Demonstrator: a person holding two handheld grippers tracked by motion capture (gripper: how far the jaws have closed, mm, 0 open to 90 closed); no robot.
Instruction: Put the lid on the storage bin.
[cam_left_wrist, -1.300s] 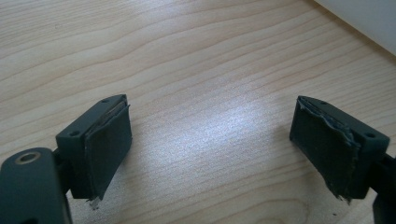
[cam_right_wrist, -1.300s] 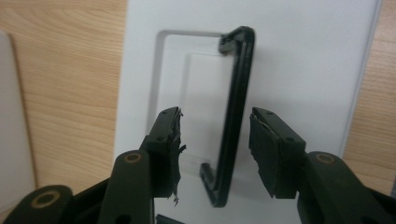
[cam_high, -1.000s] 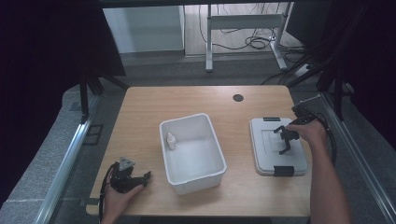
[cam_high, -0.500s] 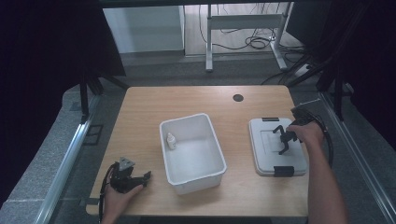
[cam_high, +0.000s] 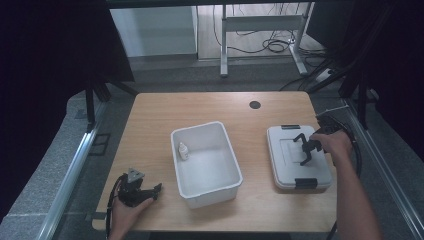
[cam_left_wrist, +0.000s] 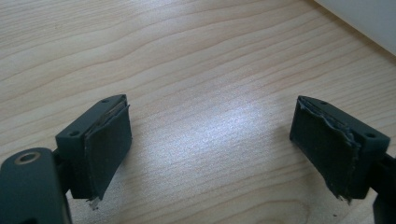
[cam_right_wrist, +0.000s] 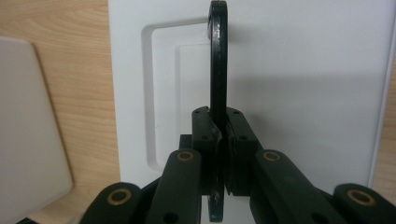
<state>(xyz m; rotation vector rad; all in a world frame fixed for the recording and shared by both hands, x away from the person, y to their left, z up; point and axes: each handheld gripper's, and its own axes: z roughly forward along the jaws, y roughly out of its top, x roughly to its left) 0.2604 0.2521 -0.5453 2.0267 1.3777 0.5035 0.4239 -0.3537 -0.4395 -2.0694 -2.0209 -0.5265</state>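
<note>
High view first: the white lid (cam_high: 298, 157) lies flat on the wooden table (cam_high: 200, 107), around 3 o'clock from the open white bin (cam_high: 206, 165), well apart from it. The right gripper (cam_high: 304, 151) sits over the lid's middle, where the black handle (cam_high: 301, 142) stands up. A small white bottle (cam_high: 183, 151) stands inside the bin near its 9 o'clock wall, so my guess is the lid is meant to go on top of that bin. The left gripper (cam_high: 145, 192) rests on the table at about 7 o'clock from the bin, just parked out of the way.

Left gripper view: the pads (cam_left_wrist: 108, 144) stand wide apart with nothing between them, just bare wood, and a white corner of the bin at 1 o'clock.

Right gripper view: the jaws have just closed and now pinch the thin black handle (cam_right_wrist: 217, 60) edge-on, pads tight on both faces. Gripping it by the raised handle makes sense, since the lid (cam_right_wrist: 303, 70) itself lies too flat and wide to grab.
</note>
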